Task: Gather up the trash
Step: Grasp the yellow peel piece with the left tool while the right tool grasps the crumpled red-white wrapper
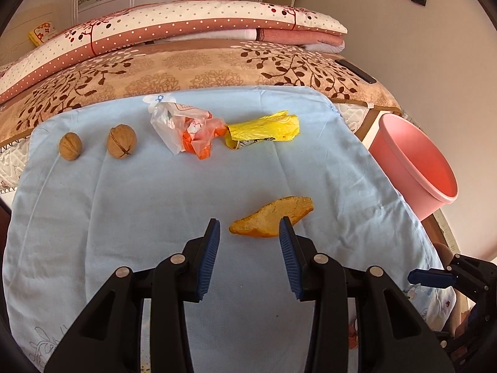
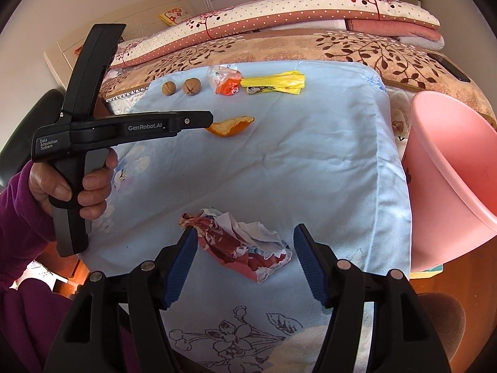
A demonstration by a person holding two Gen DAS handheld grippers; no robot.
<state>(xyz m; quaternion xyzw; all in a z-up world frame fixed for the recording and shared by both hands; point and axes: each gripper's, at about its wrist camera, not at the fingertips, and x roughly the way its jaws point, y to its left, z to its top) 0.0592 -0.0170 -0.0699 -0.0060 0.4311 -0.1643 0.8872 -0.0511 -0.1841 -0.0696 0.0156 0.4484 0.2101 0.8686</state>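
An orange peel (image 1: 273, 216) lies on the light blue cloth (image 1: 155, 205), just ahead of my open left gripper (image 1: 250, 228), whose right fingertip overlaps its edge. The peel also shows in the right wrist view (image 2: 231, 126). A crumpled red and white wrapper (image 2: 242, 245) lies between the fingers of my open right gripper (image 2: 245, 237). Further back lie a clear and orange plastic bag (image 1: 186, 130), a yellow wrapper (image 1: 264, 129) and two walnuts (image 1: 121, 145) (image 1: 70, 146). The pink bin (image 1: 416, 164) stands right of the bed.
Folded quilts (image 1: 186, 31) are stacked at the back of the bed. A dark phone (image 1: 355, 71) lies on the brown bedspread at the right. The bin also shows in the right wrist view (image 2: 450, 168), beside the bed edge above a wooden floor.
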